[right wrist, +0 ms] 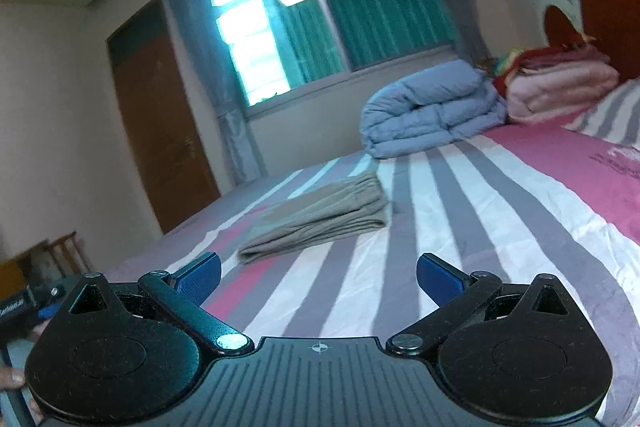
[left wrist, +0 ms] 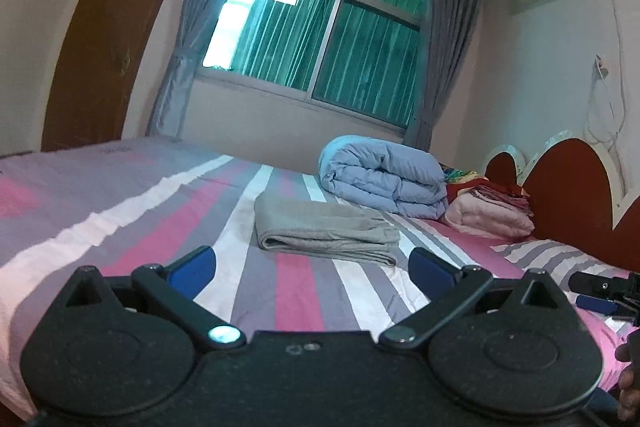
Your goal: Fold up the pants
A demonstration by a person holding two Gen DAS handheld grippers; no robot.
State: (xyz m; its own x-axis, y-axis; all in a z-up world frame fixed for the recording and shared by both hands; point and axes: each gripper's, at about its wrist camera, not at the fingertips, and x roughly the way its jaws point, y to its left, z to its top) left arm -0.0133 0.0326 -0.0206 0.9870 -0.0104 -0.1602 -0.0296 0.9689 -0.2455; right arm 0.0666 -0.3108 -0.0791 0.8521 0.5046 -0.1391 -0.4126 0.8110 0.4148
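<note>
The grey pants (left wrist: 326, 231) lie folded in a flat stack on the striped bed sheet (left wrist: 160, 211), in the middle of the left wrist view. They also show in the right wrist view (right wrist: 320, 217), left of centre. My left gripper (left wrist: 312, 265) is open and empty, held back from the pants with a strip of sheet between. My right gripper (right wrist: 318, 277) is open and empty, also short of the pants. The right gripper's body (left wrist: 600, 293) shows at the right edge of the left wrist view.
A rolled blue quilt (left wrist: 384, 177) and folded pink bedding (left wrist: 490, 213) lie behind the pants near the red headboard (left wrist: 568, 195). A window with grey curtains (left wrist: 320, 27) and a brown door (left wrist: 108, 35) are beyond the bed. A wooden chair (right wrist: 66, 251) stands at the left.
</note>
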